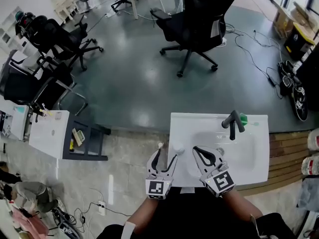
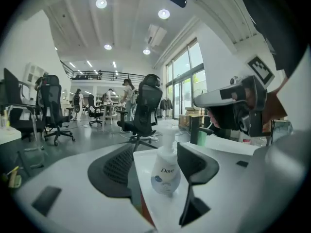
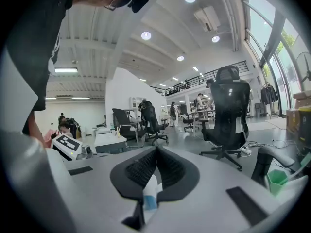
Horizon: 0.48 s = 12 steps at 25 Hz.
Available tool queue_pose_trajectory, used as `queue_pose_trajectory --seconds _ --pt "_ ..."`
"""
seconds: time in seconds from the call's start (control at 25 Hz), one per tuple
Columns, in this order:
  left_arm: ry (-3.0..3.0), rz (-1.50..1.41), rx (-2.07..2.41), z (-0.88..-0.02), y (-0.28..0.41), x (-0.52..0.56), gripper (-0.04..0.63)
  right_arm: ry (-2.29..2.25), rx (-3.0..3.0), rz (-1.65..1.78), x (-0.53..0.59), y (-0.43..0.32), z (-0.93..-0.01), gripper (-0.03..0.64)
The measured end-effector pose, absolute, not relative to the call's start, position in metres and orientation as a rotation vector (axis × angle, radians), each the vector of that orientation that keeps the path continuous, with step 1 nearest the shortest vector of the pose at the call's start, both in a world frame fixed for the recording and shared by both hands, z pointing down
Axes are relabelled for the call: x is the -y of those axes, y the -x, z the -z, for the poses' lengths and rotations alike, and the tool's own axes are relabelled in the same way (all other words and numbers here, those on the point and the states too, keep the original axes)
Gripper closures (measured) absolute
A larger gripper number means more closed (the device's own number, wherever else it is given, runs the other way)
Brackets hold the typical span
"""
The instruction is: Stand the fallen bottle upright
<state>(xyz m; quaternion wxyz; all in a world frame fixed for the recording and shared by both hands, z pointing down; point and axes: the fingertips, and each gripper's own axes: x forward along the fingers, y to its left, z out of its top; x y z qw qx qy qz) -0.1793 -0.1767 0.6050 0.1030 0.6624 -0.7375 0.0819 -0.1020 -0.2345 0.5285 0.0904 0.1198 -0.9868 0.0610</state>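
A white Dove pump bottle (image 2: 165, 171) stands upright on the left rim of the white sink (image 1: 219, 117); in the head view its pump top (image 1: 178, 147) shows near that edge. My left gripper (image 1: 167, 154) (image 2: 155, 152) is open, with its jaws on either side of the bottle and apart from it. My right gripper (image 1: 195, 148) (image 3: 155, 150) hangs over the basin with its fingertips together. A small white and blue thing (image 3: 148, 198) shows low in the gap between its jaws; I cannot tell what it is.
A black faucet (image 1: 232, 123) and a green cup (image 1: 243, 118) stand at the sink's far rim. Office chairs (image 1: 197, 24) are on the grey floor beyond it. A small white table (image 1: 48, 133) is at the left, wooden shelves (image 1: 286, 148) at the right.
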Motion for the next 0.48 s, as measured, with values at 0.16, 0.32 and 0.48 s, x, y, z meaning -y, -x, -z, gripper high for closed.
queue_pose_trajectory --seconds 0.16,0.32,0.48 --pt "-1.951 -0.114 2.3 -0.562 0.191 0.164 0.363 -0.346 2.963 -0.161 0.231 0.111 -0.514 0.601" --pt "-1.911 -0.088 2.412 -0.533 0.203 0.154 0.483 -0.335 3.002 -0.128 0.226 0.113 -0.497 0.601" --pt "-1.877 -0.142 2.417 -0.521 0.21 0.151 0.576 -0.313 3.03 -0.065 0.222 0.114 -0.479 0.603"
